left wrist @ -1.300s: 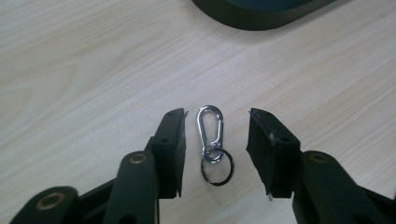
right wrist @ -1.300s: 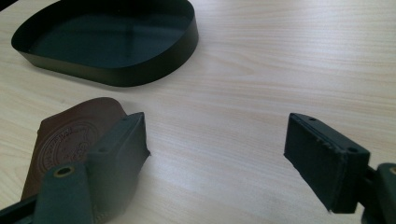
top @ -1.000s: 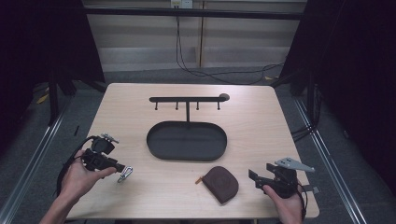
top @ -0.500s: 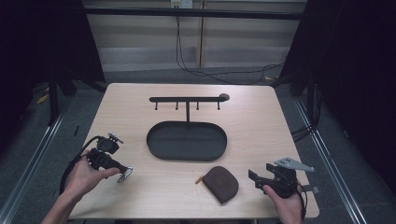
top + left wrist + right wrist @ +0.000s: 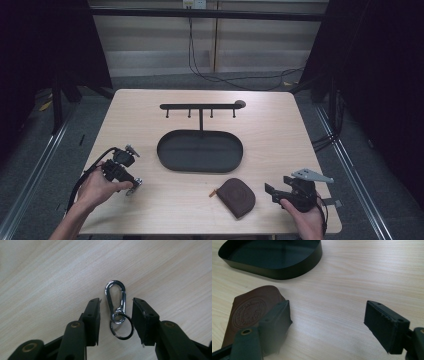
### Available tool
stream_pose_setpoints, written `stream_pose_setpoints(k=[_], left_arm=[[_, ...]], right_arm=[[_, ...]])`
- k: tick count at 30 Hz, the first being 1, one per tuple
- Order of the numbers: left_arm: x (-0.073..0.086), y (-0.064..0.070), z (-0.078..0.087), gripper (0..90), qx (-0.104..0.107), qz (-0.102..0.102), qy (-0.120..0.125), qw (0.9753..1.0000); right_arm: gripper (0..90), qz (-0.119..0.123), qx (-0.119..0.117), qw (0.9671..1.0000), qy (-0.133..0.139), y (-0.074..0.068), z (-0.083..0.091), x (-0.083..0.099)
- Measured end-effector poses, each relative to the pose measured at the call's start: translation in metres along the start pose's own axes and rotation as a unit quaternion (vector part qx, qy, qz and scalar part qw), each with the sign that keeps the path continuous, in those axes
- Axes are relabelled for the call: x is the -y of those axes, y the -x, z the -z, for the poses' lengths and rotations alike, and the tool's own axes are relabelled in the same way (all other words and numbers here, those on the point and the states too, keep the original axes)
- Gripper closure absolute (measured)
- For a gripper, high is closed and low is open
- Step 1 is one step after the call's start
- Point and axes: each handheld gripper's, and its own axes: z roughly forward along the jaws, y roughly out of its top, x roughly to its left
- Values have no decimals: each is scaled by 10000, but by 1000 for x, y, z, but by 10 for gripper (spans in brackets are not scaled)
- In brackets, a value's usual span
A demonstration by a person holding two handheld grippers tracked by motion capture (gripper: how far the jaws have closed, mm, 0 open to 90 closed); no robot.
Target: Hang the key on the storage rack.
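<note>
Near the table's left front corner, your left gripper (image 5: 115,315) stood open astride the clip (image 5: 115,298), lengthwise between its jaws

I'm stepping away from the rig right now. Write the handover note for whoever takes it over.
Left gripper: open, jaws on either side of the silver carabiner clip with its key ring, which lies flat on the table; not gripped yet.
Right gripper: open, holding nothing, low over the table beside the brown leather pouch.
Black oval tray sits mid-table with nothing in it; the hook rack behind it is bare.
Done: nothing moved so far.
Left: probably shut on the clip and lift it; the pouch is untouched.
</note>
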Motion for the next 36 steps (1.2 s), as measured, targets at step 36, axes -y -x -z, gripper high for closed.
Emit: stream_pose_setpoints(k=[36], left_arm=[[-17, 9, -19, 649, -282, -104, -438, 9986]], right_arm=[[233, -45, -202, 9997, -138, 2, -3, 0]])
